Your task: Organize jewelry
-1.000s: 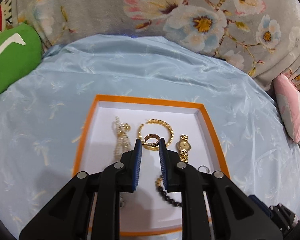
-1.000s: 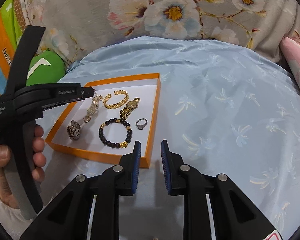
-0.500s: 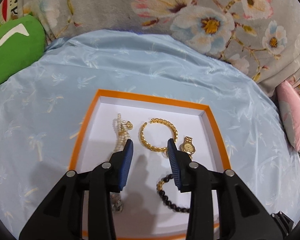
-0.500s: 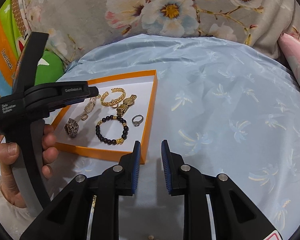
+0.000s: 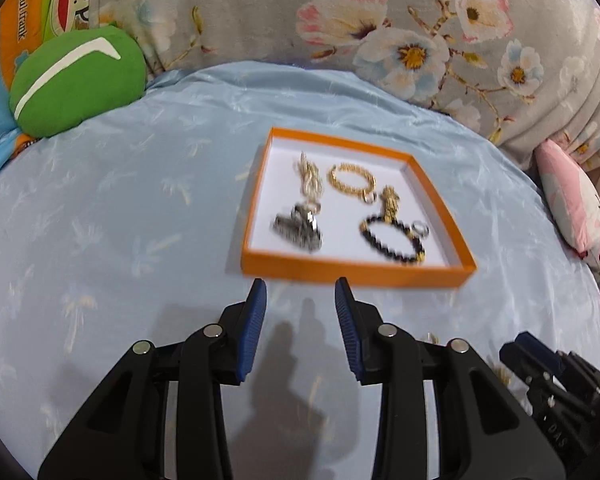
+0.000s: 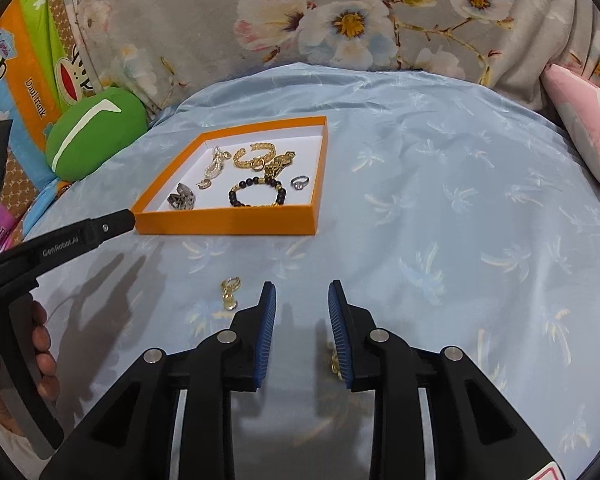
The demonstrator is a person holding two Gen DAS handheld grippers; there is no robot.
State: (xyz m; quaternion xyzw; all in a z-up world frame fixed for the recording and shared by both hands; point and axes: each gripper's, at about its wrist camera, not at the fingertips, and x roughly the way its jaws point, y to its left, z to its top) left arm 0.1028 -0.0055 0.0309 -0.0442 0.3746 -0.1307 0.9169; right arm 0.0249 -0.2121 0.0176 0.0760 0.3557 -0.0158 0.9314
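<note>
An orange tray [image 5: 356,270] [image 6: 224,220] with a white floor lies on the blue bedspread. It holds a gold bangle [image 5: 352,180], a pearl piece [image 5: 309,178], a gold watch [image 5: 390,202], a black bead bracelet [image 5: 392,240], a silver ring [image 5: 420,229], a dark metal piece [image 5: 298,228] and a small gold earring [image 5: 369,198]. My left gripper [image 5: 300,292] is open and empty, in front of the tray. My right gripper [image 6: 302,296] is open and empty over the cloth. A gold earring [image 6: 230,294] lies loose left of it. Another gold piece [image 6: 335,362] shows by its right finger.
A green cushion [image 5: 76,80] lies at the back left and a pink pillow [image 5: 572,204] at the right. Floral fabric [image 5: 380,20] rises behind the bed. The left gripper's body [image 6: 60,244] and the hand holding it fill the right wrist view's left edge.
My left gripper opened, left the small gold earring in the tray by the bangle, and pulled back out in front of the tray. My right gripper opened wider and drew back.
</note>
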